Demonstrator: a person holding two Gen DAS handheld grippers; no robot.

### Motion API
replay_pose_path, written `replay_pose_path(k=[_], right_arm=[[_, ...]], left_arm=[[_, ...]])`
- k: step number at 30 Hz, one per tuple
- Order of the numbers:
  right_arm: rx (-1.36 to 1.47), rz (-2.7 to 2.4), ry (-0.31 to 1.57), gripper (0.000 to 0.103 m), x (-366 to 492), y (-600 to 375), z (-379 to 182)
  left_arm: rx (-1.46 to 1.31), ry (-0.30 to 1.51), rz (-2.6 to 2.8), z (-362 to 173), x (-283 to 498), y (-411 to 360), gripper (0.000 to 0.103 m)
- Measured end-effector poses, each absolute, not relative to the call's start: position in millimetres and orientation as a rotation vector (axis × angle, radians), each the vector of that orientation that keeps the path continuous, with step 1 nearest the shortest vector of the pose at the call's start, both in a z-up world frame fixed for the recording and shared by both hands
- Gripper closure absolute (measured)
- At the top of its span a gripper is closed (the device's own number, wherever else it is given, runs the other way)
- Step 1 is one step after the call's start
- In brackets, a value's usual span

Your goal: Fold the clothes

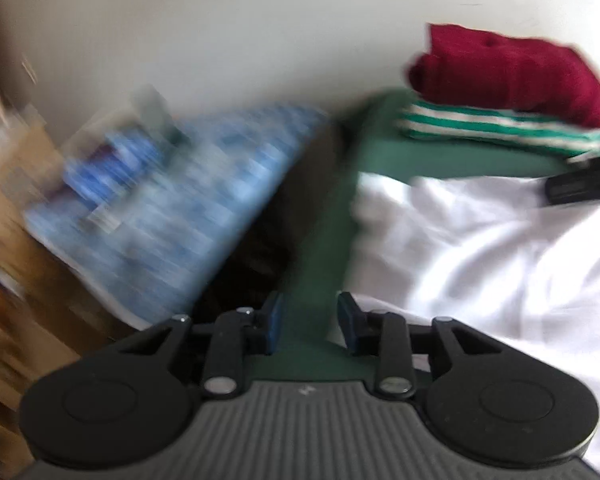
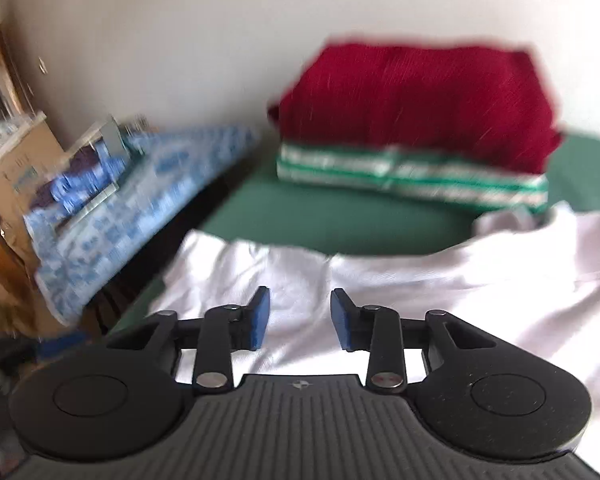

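3 garments, 2 grippers, 1 green surface.

The garments: 1 white garment [image 2: 400,280] lies spread and rumpled on 1 green surface [image 2: 300,208], and behind it sit 1 dark red folded garment [image 2: 416,104] on top of 1 green-and-white striped folded garment [image 2: 412,178], making 1 stack of 2. There are 2 grippers, 1 left gripper [image 1: 310,322] and 1 right gripper [image 2: 300,316], each with 2 blue-padded fingers standing apart. Off to the side lies 1 blue patterned cloth [image 2: 140,184].

Dark red sweater [image 2: 416,108] is sitting on a green-and-white striped top [image 2: 412,176], white shirt [image 2: 380,280] is lying on the green cover [image 2: 300,208], blue-and-white checked cloth [image 2: 140,200] is hanging off left.
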State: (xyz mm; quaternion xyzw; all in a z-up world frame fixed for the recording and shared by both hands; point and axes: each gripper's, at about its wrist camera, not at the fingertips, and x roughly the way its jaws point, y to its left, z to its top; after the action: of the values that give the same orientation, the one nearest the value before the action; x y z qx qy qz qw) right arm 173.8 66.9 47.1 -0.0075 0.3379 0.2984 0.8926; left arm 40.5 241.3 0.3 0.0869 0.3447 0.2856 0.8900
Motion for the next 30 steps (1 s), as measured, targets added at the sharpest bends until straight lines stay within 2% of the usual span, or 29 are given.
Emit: replay_pose_path(k=[1,2,4,6,7,12,13,14,16,18,19,22,24,26,28,30], right_arm=[[-0.051,0.57,0.671,0.06,162,52,50],[-0.096,0.499,0.648,0.058,149,37,51],[-0.132,0.371,0.632,0.042,125,-4,51],[-0.094,0.272,0.672,0.033,107,-53,47],[-0.053,0.232,0.715,0.033,100,-79,43],[0.143,-0.062,0.862,0.04,81,-199,27],[0.175,-0.124,0.867,0.059,77,-218,26],[0.207,-0.145,0.859,0.066,71,-233,28],[0.25,-0.142,0.863,0.058,61,-245,34],[0.225,-0.071,0.829,0.059,57,-236,38],[0.206,-0.029,0.81,0.059,56,-230,40],[0.17,0.119,0.777,0.06,86,-207,47],[0.158,0.216,0.766,0.059,122,-191,59],[0.131,0.296,0.762,0.053,157,-177,72],[0.088,0.326,0.777,0.042,197,-159,81],[0.046,0.338,0.796,0.042,240,-141,83]], left_arm=[[0.225,0.687,0.596,6,35,236,0.069],[0.23,0.66,0.567,13,29,233,0.064],[0.224,0.607,0.494,29,15,224,0.06],[0.172,0.578,0.344,39,7,208,0.052],[0.156,0.575,0.266,41,6,198,0.046],[0.16,0.707,0.084,15,24,148,0.047],[0.174,0.733,0.091,8,27,142,0.048],[0.203,0.756,0.141,1,29,139,0.048],[0.265,0.818,0.238,-15,31,138,0.049],[0.274,0.854,0.282,-21,27,143,0.047],[0.273,0.849,0.296,-17,23,144,0.05],[0.273,0.773,0.291,13,23,138,0.051],[0.233,0.741,0.209,36,41,132,0.046],[0.234,0.703,0.12,49,68,124,0.036],[0.3,0.679,0.059,50,100,110,0.037],[0.344,0.703,-0.02,43,132,98,0.036]])
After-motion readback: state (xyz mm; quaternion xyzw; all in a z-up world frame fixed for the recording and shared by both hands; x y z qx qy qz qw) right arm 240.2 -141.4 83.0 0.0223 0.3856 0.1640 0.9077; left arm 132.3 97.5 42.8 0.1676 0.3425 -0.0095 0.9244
